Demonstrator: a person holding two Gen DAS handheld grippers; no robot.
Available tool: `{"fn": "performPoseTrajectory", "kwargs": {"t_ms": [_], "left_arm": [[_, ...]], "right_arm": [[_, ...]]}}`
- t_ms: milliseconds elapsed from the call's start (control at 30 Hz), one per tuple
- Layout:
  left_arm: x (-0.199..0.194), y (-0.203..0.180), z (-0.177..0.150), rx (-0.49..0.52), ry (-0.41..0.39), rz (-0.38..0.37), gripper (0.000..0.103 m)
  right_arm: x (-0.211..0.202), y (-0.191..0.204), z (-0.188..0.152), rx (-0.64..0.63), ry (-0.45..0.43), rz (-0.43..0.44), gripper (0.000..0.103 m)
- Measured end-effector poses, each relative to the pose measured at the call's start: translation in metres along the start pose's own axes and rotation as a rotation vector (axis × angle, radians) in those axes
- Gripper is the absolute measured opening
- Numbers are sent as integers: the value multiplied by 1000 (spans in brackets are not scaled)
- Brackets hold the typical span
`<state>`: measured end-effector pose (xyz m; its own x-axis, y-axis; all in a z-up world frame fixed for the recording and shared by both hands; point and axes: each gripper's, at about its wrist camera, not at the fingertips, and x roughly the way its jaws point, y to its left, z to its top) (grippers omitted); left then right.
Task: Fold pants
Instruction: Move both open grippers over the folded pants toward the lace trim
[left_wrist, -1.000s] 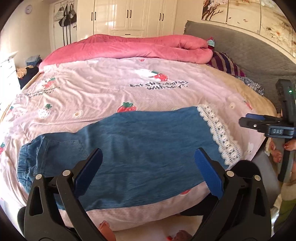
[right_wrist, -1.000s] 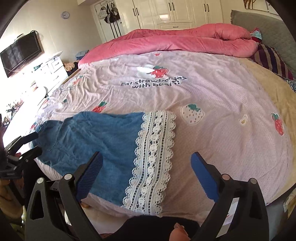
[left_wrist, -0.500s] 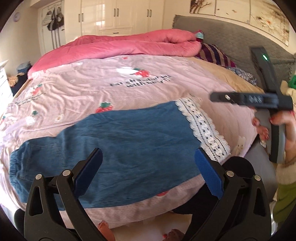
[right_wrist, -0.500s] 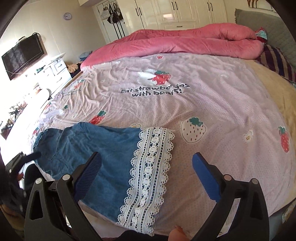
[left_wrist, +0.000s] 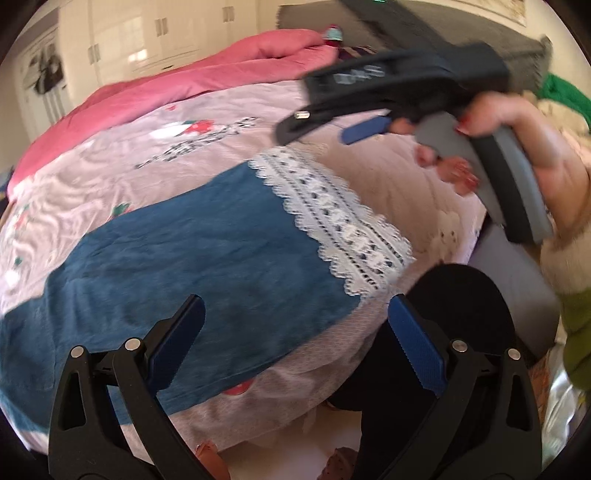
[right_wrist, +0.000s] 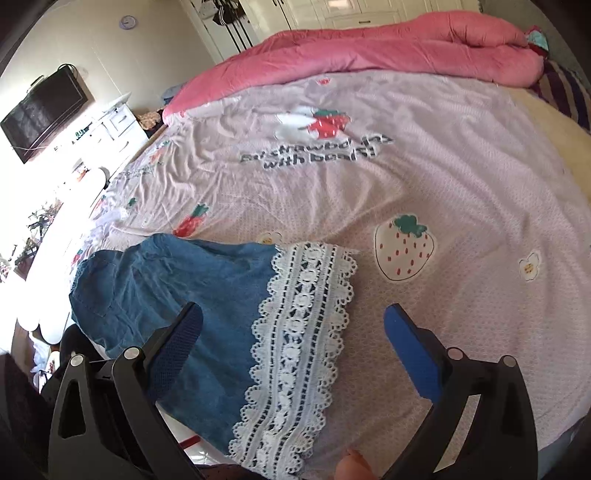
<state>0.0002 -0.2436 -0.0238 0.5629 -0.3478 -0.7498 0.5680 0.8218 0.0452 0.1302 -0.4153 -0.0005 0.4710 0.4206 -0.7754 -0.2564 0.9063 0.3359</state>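
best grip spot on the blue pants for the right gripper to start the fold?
Probably the lace hem on the pants. It lies flat at the near bed edge, directly ahead of the right gripper, whose jaws are open. Come in low from the near side and pinch both layers at a hem corner.

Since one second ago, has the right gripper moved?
Yes. In the left wrist view, the right gripper now hangs over the lace hem; earlier it was beyond the bed's edge.
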Motion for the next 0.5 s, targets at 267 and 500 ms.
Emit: {"fn": "performPoseTrajectory", "kwargs": {"t_ms": [267, 500], "left_arm": [[20, -26, 5, 115, -5, -13, 93], [35, -35, 4, 144, 9, -13, 92]], "right_arm": [[36, -12, 10, 41, 61, 35, 98], [55, -12, 17, 50, 87, 94, 98]]}}
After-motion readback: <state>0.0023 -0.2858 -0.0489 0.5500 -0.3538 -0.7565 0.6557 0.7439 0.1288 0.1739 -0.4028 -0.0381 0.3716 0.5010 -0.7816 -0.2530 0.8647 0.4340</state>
